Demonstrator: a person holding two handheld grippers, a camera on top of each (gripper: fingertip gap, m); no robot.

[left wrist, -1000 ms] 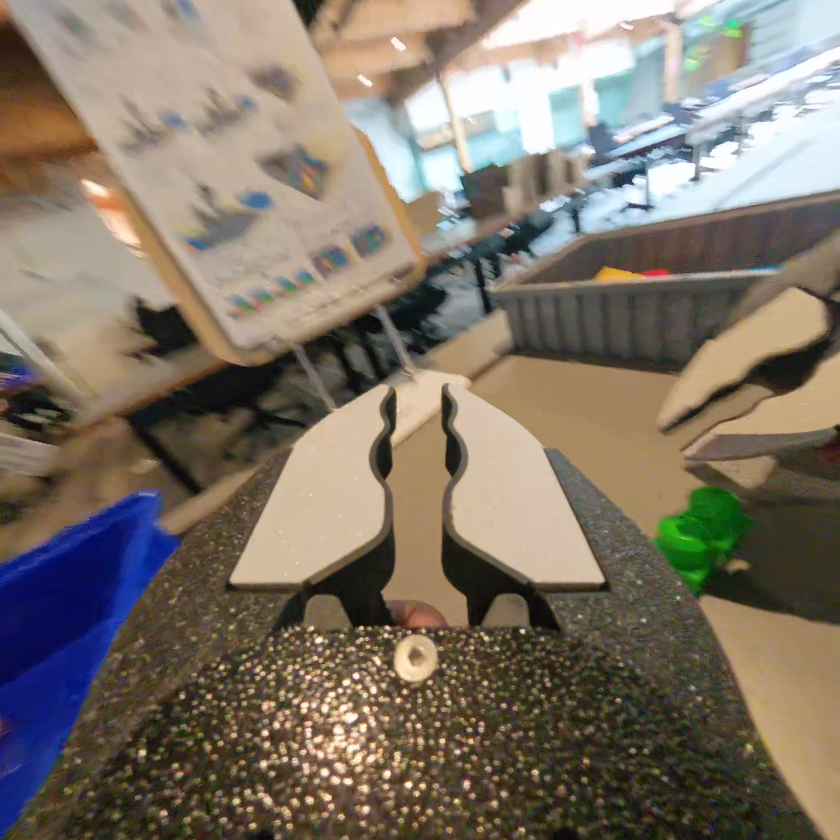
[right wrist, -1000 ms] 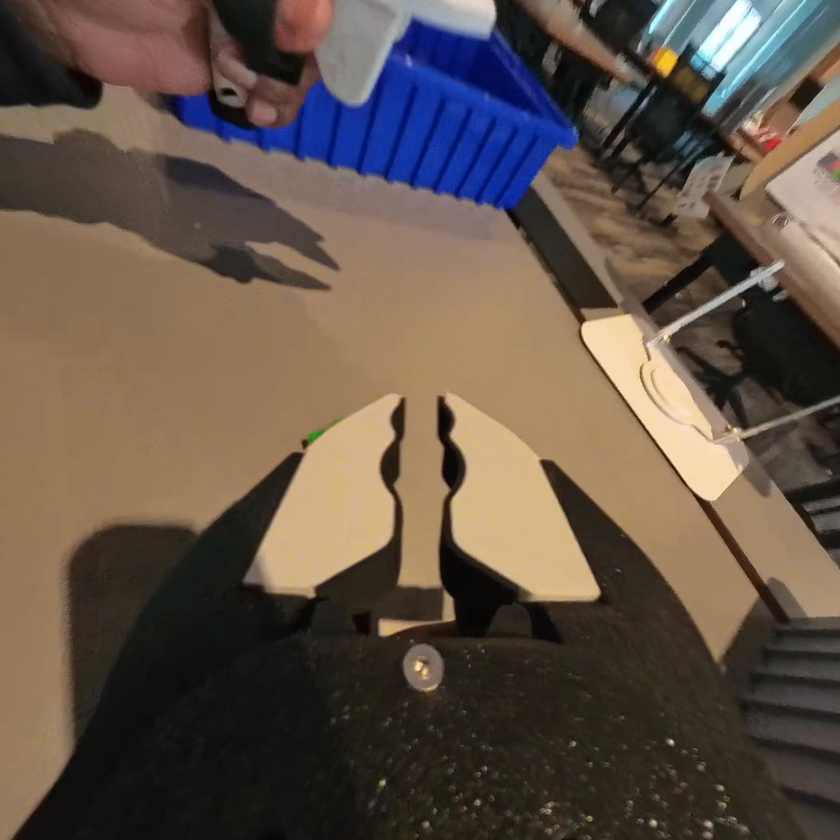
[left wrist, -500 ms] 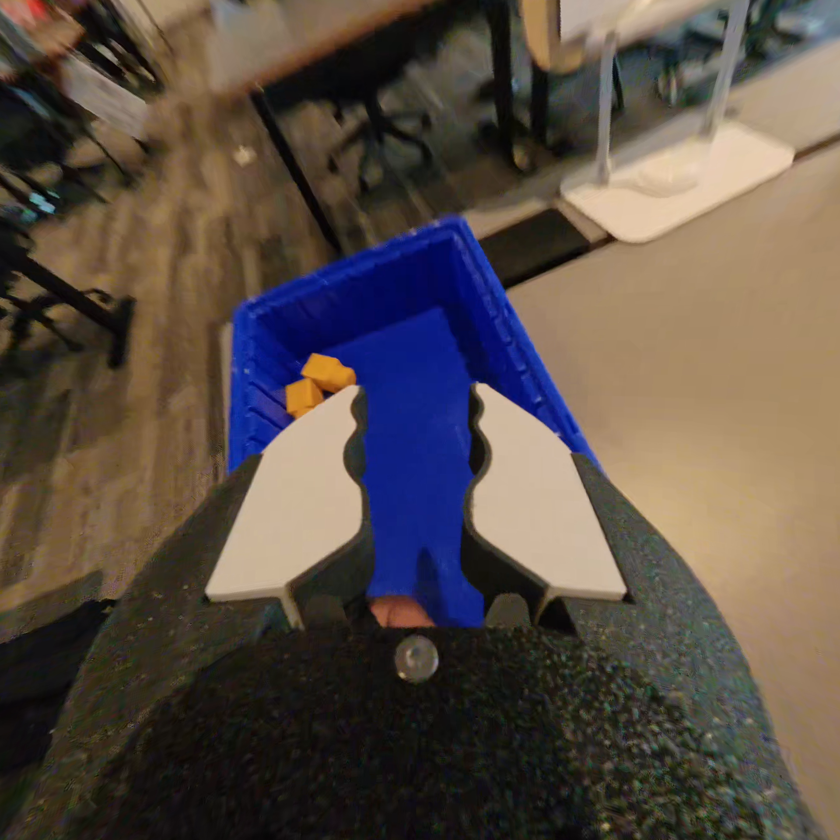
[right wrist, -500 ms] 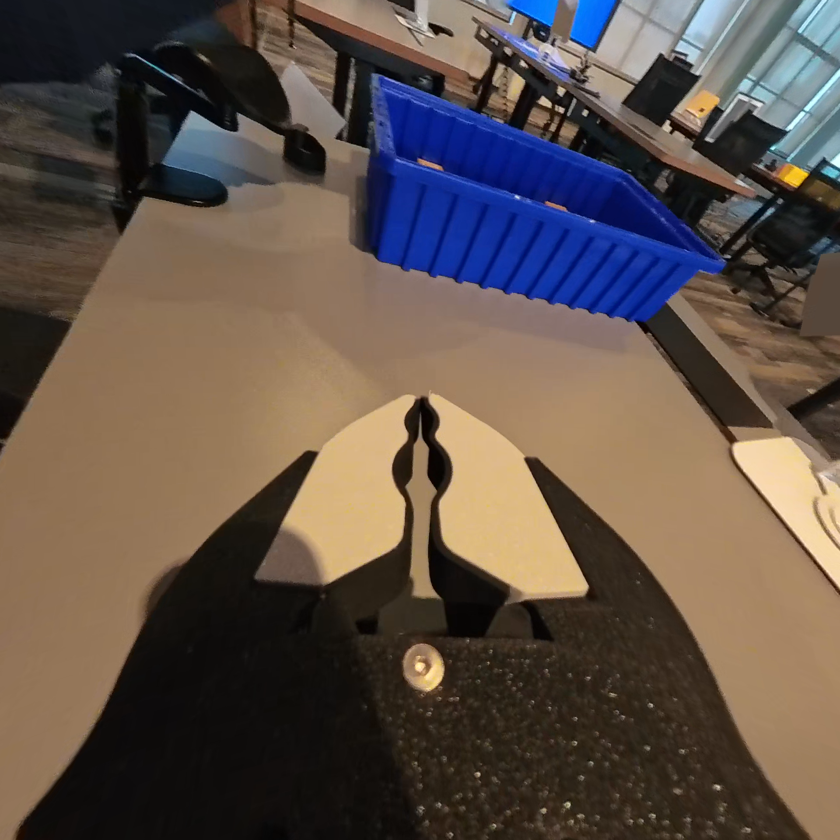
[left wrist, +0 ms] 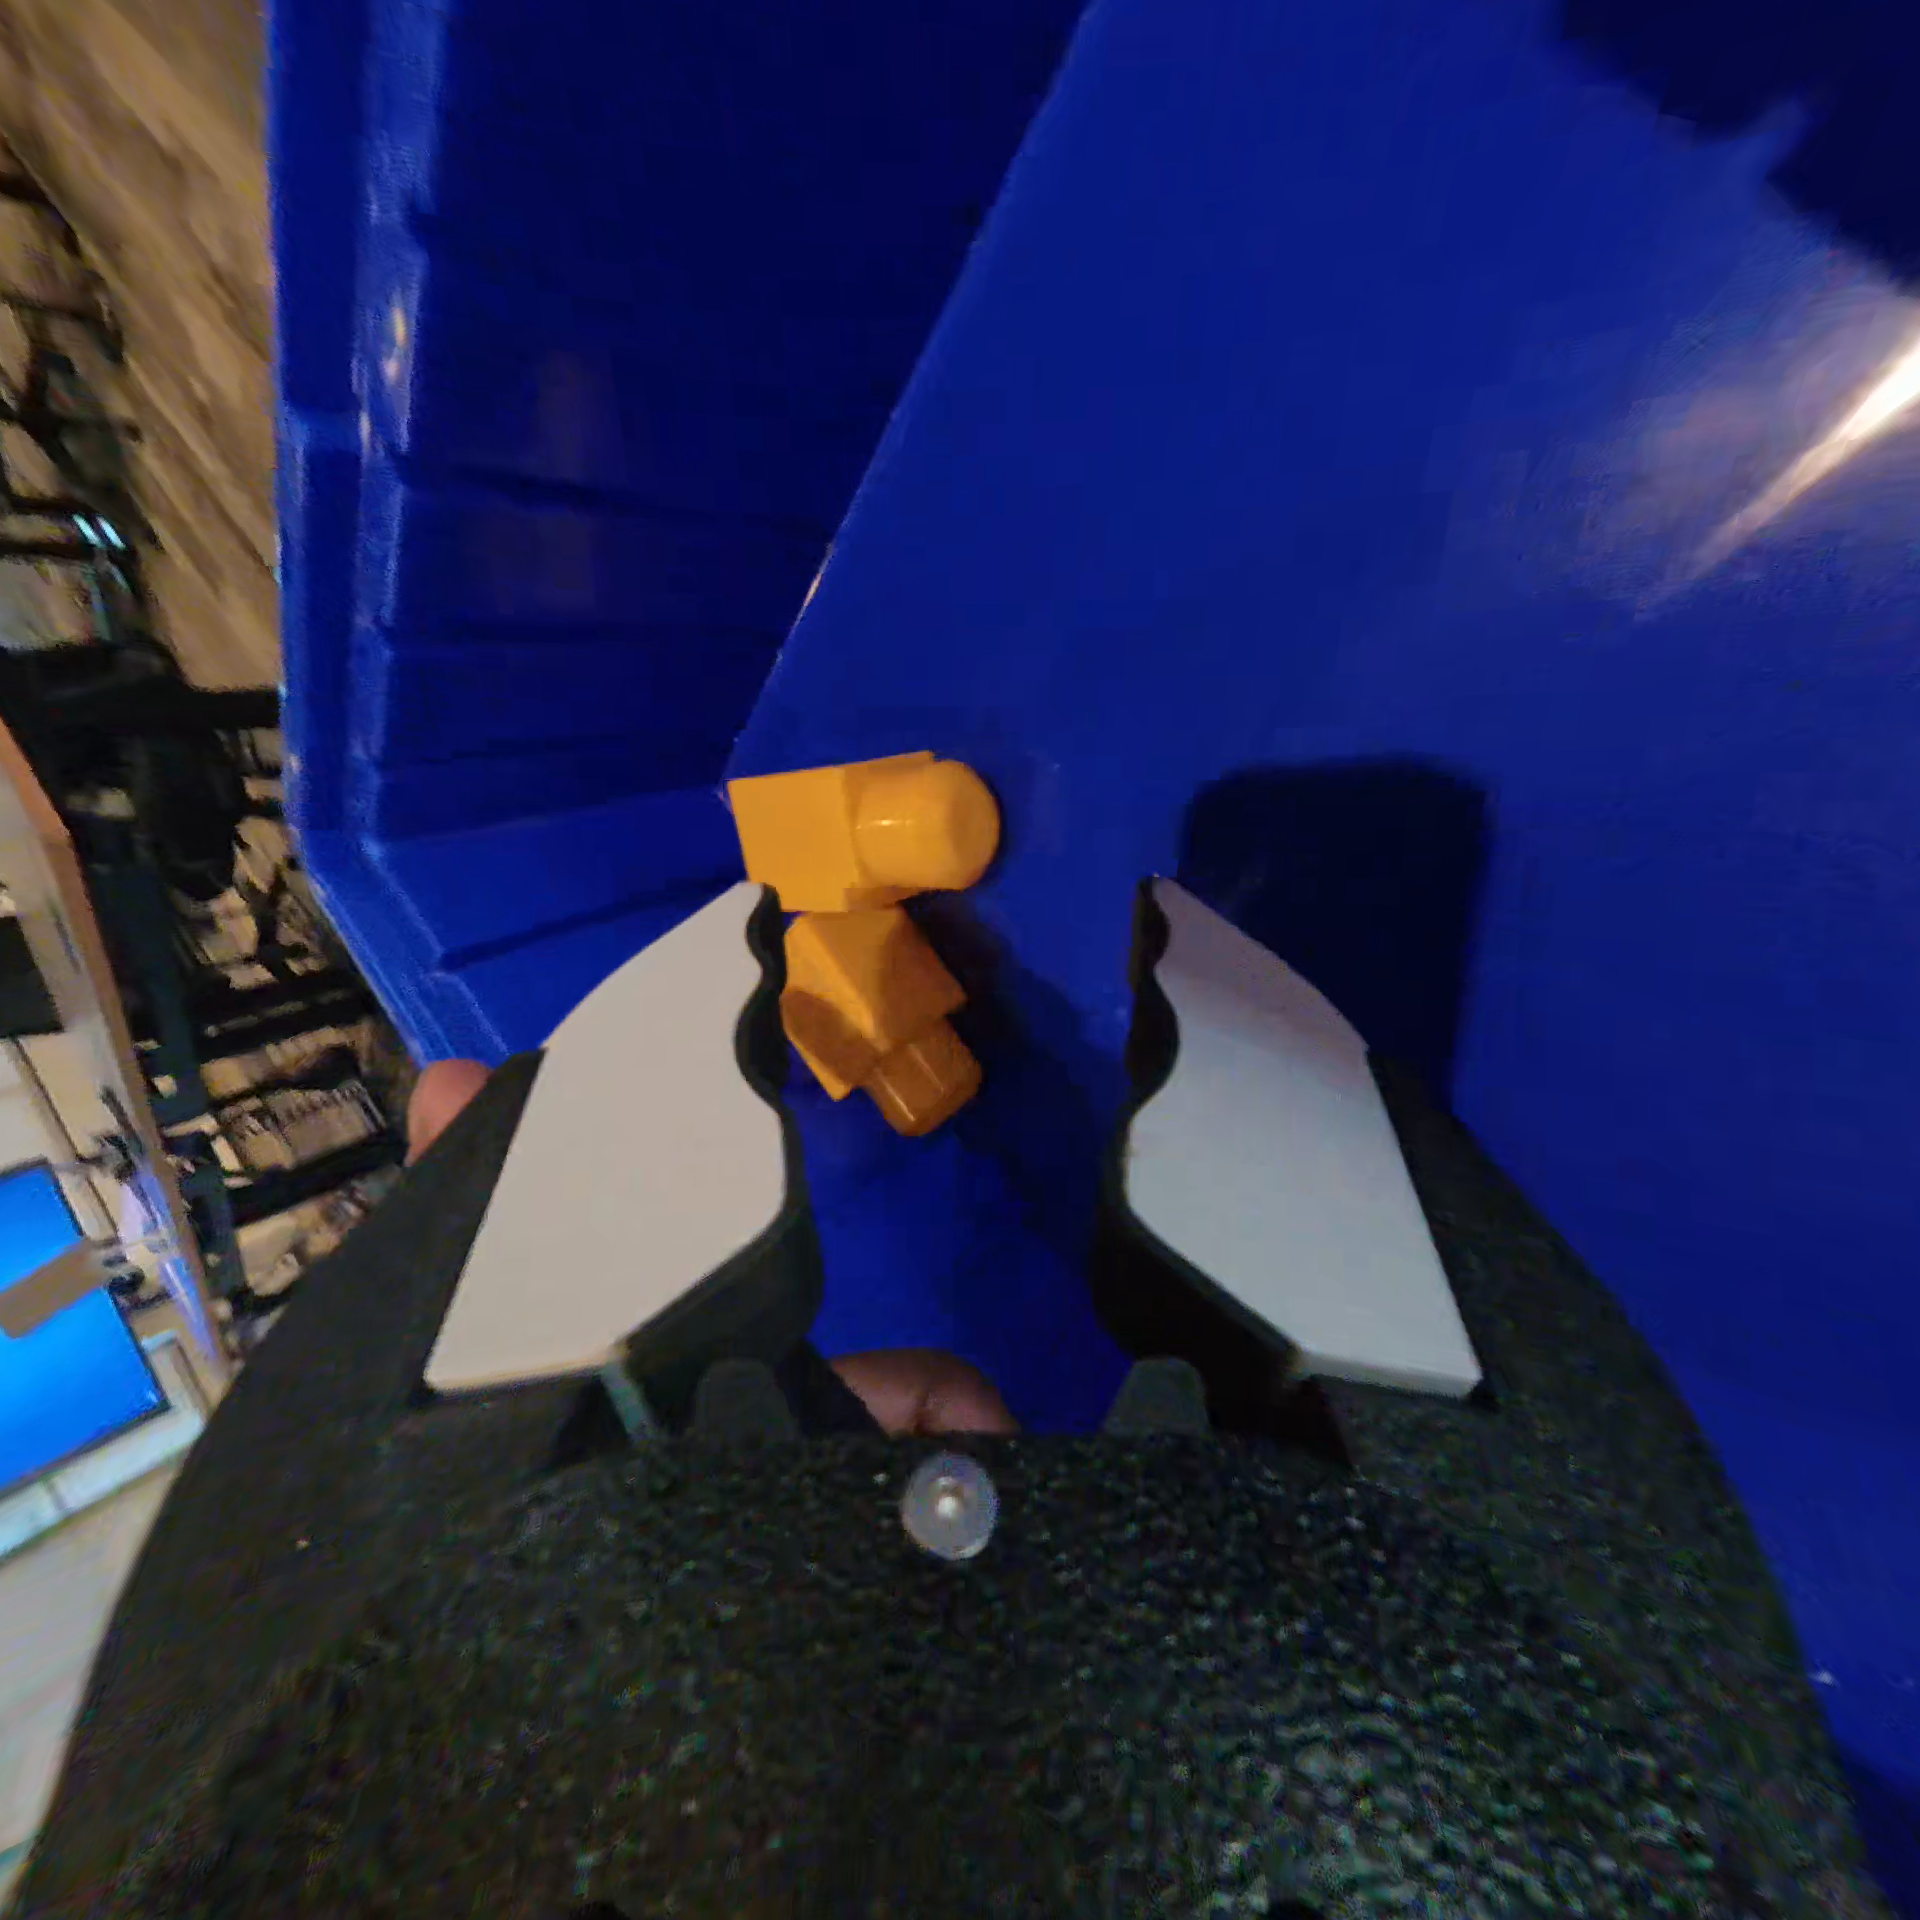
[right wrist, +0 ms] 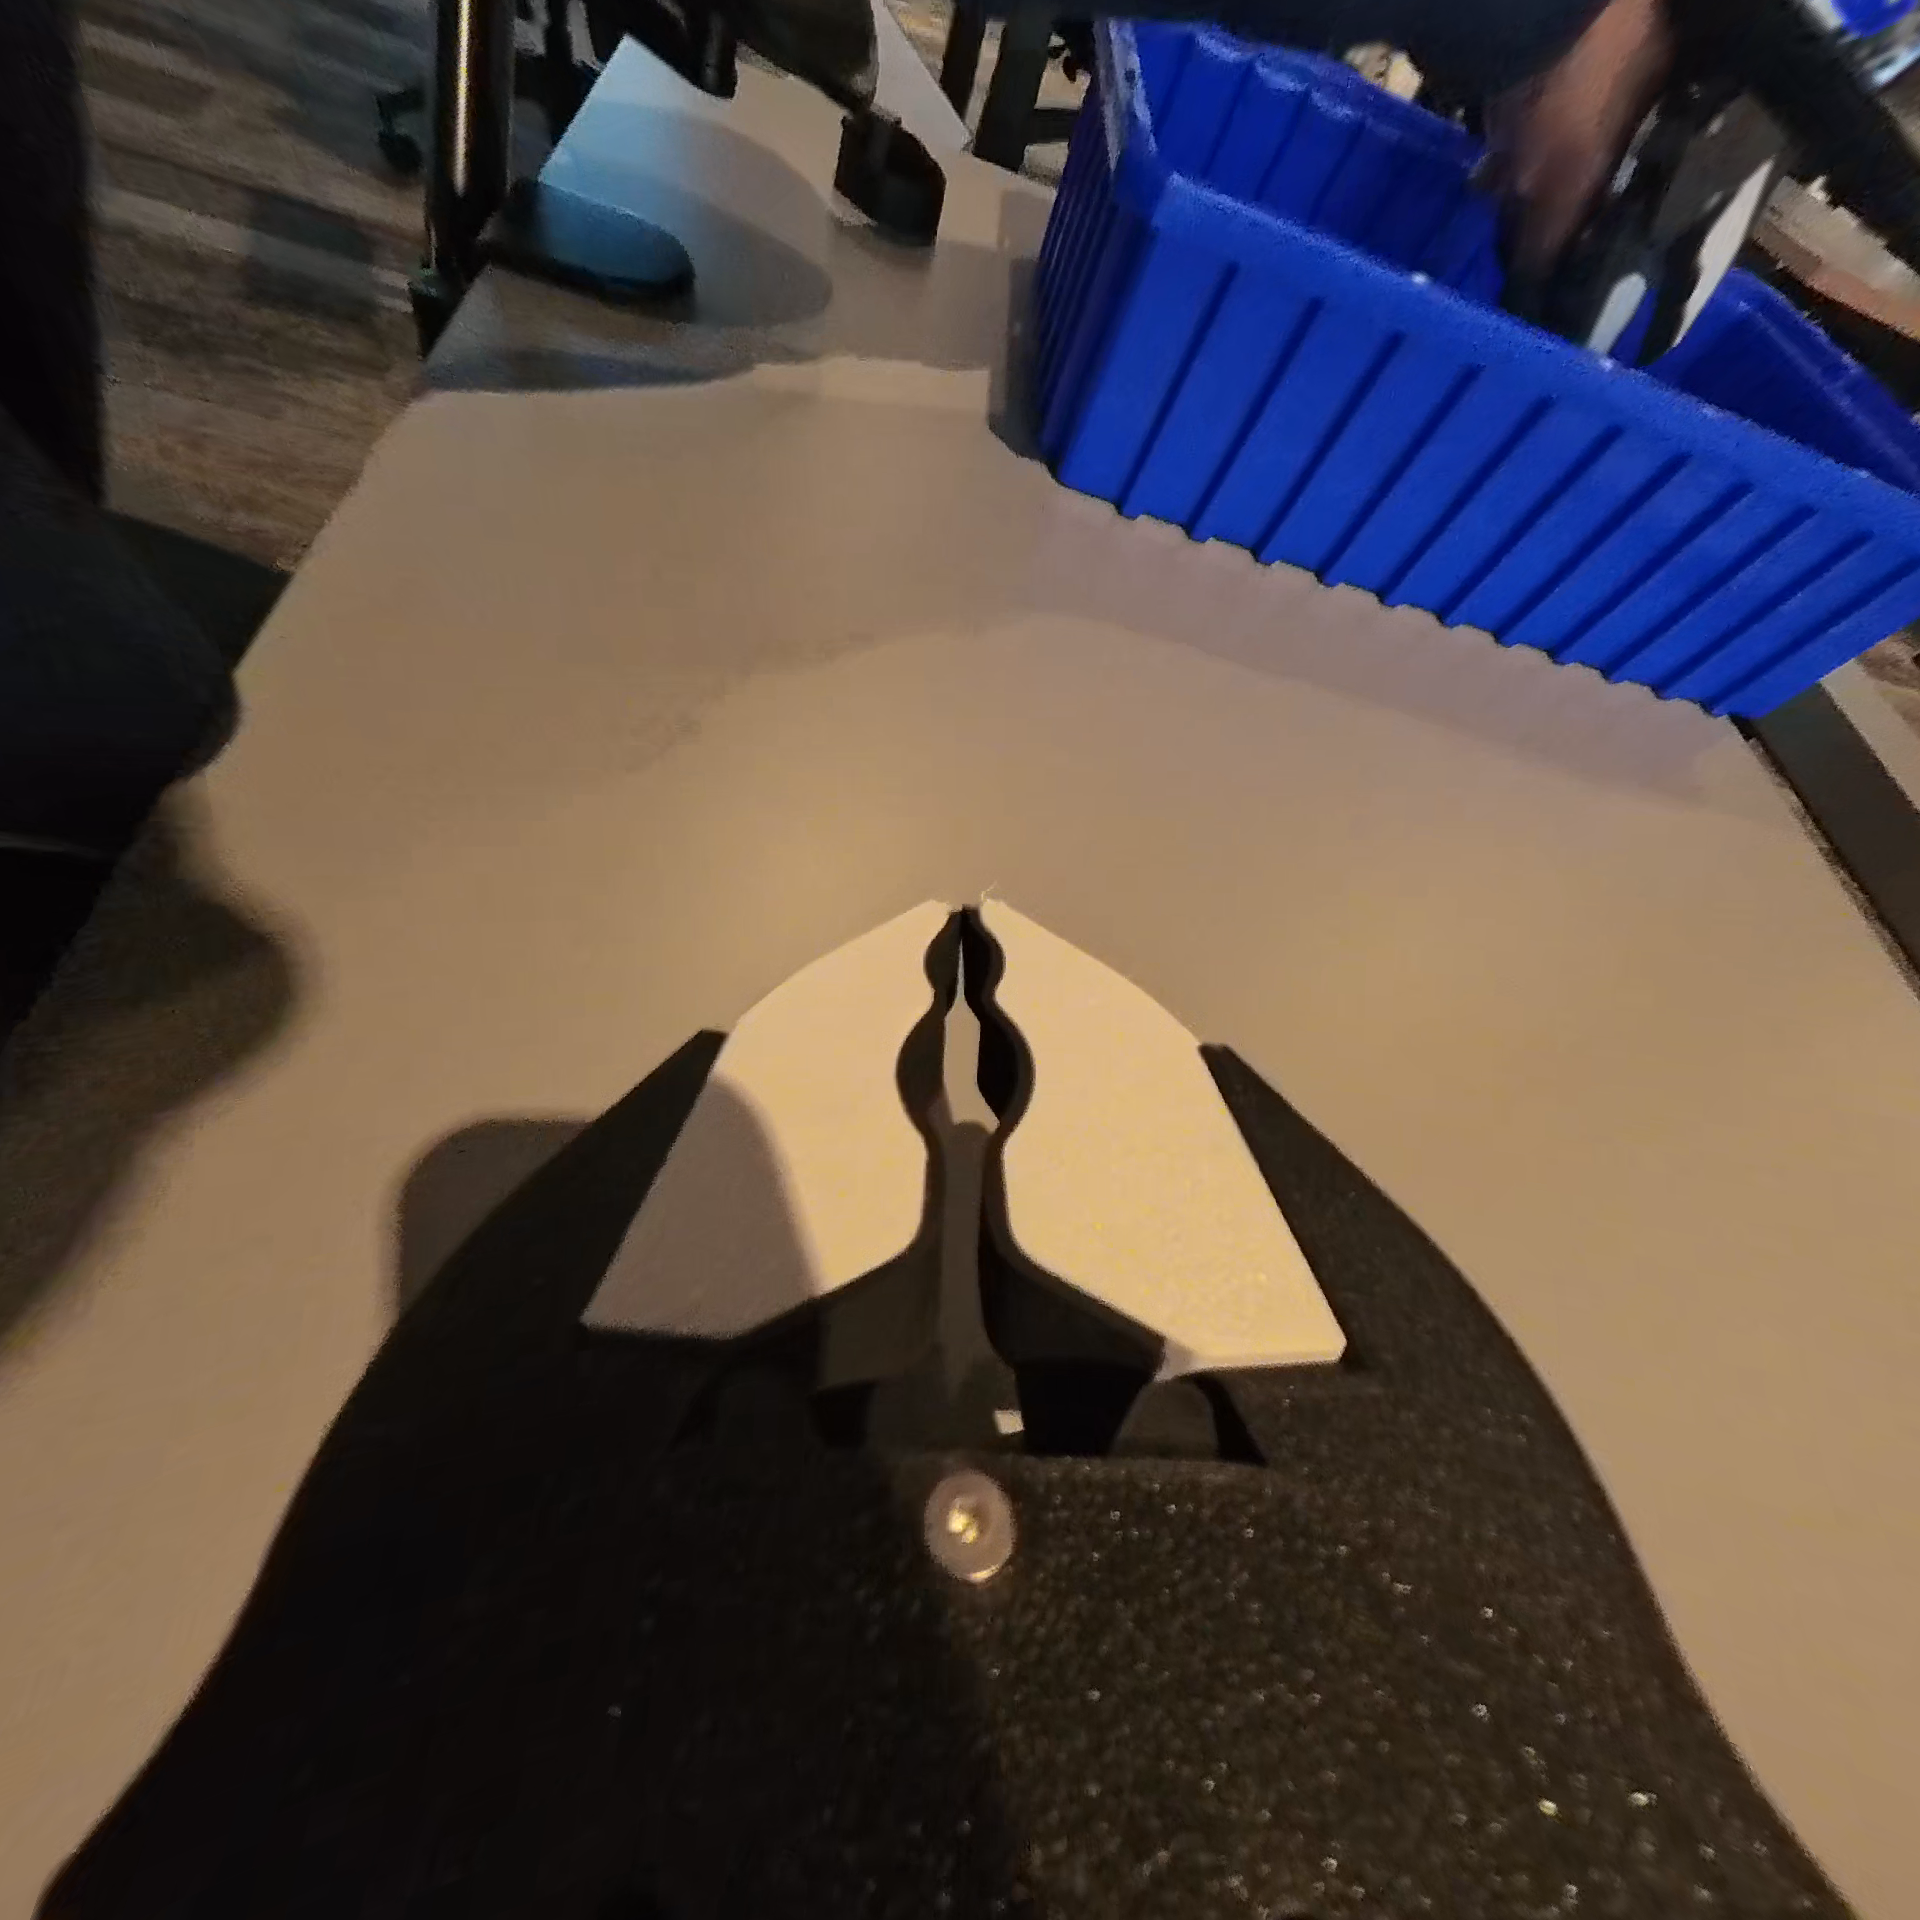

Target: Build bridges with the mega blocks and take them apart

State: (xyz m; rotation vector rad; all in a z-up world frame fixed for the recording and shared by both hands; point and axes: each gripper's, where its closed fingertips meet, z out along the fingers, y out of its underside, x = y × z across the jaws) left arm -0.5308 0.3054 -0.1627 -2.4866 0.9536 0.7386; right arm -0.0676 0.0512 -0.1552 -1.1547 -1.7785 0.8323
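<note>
In the left wrist view my left gripper is open, low inside the blue bin. Two orange one-stud blocks lie on the bin floor near the corner. The nearer orange block lies between my fingers, close to the left finger. The farther orange block lies just past the fingertips. In the right wrist view my right gripper is shut and empty, low over the beige table. The blue bin stands at the far right, with the left gripper reaching into it.
A hand holds the left gripper over the bin. Black stand bases sit at the table's far edge. The table's left edge drops to a dark chair. The bin's ribbed wall rises left of the blocks.
My left gripper has swung left, gone down into the blue bin and opened wider around an orange block. My right gripper has closed fully and turned toward the bin.
</note>
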